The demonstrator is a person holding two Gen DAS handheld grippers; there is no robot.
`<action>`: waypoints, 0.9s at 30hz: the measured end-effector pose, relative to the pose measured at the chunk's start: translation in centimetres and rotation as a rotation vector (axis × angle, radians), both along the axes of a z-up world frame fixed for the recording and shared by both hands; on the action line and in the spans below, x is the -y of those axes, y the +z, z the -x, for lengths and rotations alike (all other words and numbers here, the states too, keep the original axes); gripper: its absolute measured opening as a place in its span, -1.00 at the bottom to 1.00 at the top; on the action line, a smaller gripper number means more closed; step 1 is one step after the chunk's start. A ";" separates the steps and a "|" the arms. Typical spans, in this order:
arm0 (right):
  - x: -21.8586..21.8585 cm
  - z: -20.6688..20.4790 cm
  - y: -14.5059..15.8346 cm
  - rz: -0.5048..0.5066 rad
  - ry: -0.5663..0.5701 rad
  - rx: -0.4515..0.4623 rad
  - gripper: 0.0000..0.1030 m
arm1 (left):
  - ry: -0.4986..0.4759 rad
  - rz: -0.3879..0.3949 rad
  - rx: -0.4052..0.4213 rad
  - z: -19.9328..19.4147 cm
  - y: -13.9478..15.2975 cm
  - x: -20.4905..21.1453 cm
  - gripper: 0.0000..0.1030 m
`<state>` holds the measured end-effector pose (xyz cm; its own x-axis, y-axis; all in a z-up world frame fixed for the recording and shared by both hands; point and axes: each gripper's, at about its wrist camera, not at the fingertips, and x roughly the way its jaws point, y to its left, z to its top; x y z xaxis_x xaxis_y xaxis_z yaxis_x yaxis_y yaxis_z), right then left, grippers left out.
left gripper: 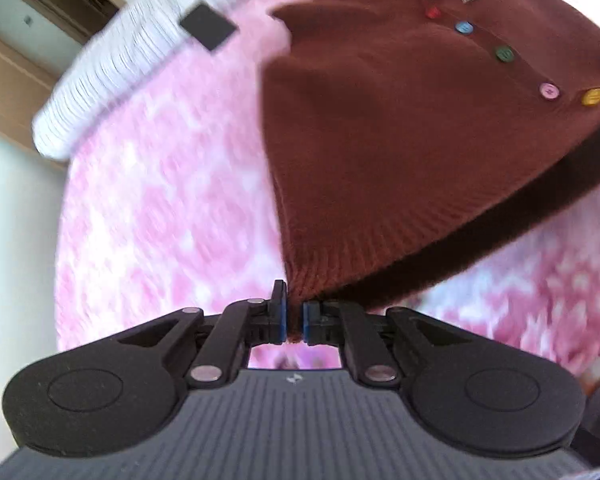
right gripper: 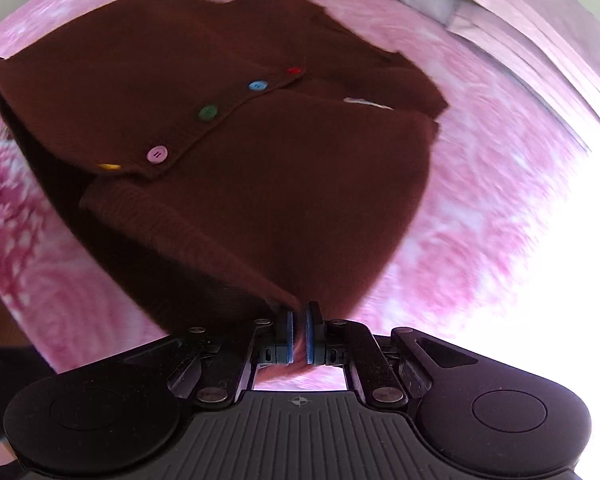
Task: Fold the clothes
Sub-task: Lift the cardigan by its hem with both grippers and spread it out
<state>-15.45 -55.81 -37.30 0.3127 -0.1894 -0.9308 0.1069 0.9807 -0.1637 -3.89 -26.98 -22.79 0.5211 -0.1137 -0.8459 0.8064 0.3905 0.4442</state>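
A brown knit cardigan [left gripper: 400,140] with several coloured buttons lies on a pink patterned bedspread [left gripper: 160,220]. My left gripper [left gripper: 295,312] is shut on a corner of its ribbed hem, which is lifted off the bed with a dark shadow beneath. In the right wrist view the same cardigan [right gripper: 260,184] spreads ahead, and my right gripper [right gripper: 299,328] is shut on the other hem corner, also raised above the bedspread [right gripper: 500,200]. The sleeves look folded in under the body.
A white ribbed pillow [left gripper: 112,76] with a dark square tag [left gripper: 207,26] lies at the bed's far edge. Wooden furniture [left gripper: 16,80] stands beyond it. A pale striped pillow [right gripper: 520,12] lies at the far right in the right wrist view.
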 end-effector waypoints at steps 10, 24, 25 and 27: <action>-1.2 6.6 -0.5 0.081 -0.050 -0.091 -0.93 | -0.087 0.012 -0.070 0.8 -2.1 -1.3 -0.88; -4.1 7.5 -0.5 0.149 -0.146 -0.081 -1.00 | -0.248 0.070 -0.109 -2.0 -2.0 -3.4 -0.87; -3.8 7.3 -0.8 0.154 -0.146 -0.082 -1.00 | -0.248 0.073 -0.109 -2.1 -2.0 -3.5 -0.88; -3.2 7.3 -0.9 0.171 -0.128 -0.089 -1.00 | -0.250 0.076 -0.101 -1.5 -1.7 -3.6 -0.88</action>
